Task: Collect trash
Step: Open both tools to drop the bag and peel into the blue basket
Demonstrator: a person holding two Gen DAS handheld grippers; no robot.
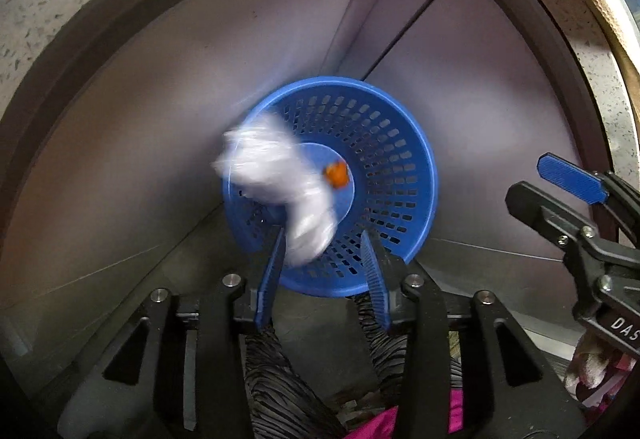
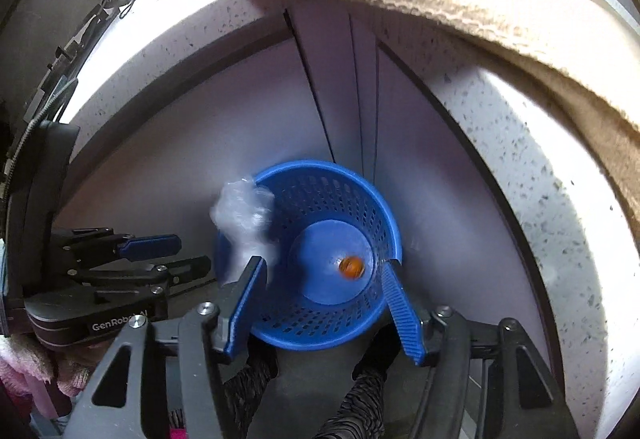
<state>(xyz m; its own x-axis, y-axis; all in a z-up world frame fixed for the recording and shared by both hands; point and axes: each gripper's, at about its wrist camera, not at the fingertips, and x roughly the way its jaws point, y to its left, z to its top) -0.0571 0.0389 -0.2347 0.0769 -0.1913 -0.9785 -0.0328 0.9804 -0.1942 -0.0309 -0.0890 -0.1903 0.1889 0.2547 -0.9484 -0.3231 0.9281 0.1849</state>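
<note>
Both claws spread above blue basket (image 1: 400, 159), blurred white wrapper (image 1: 276, 179) beside left claw (image 1: 324, 259)

"GenRob" on left tongs (image 2: 152, 259), "DAS" on right tongs (image 1: 560, 187)

Dim, purplish light with heavy fisheye bending at the edges; the white wrapper (image 1: 276, 191) is smeared by motion blur.

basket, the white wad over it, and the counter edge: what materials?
Blue basket: looks like moulded plastic, smooth, with regular slotted walls and a solid base. White wad: probably thin crinkled plastic film, translucent and glossy, though blurred. Counter edge: pale with dark flecks, stone-like or terrazzo; could be a laminate.
</note>
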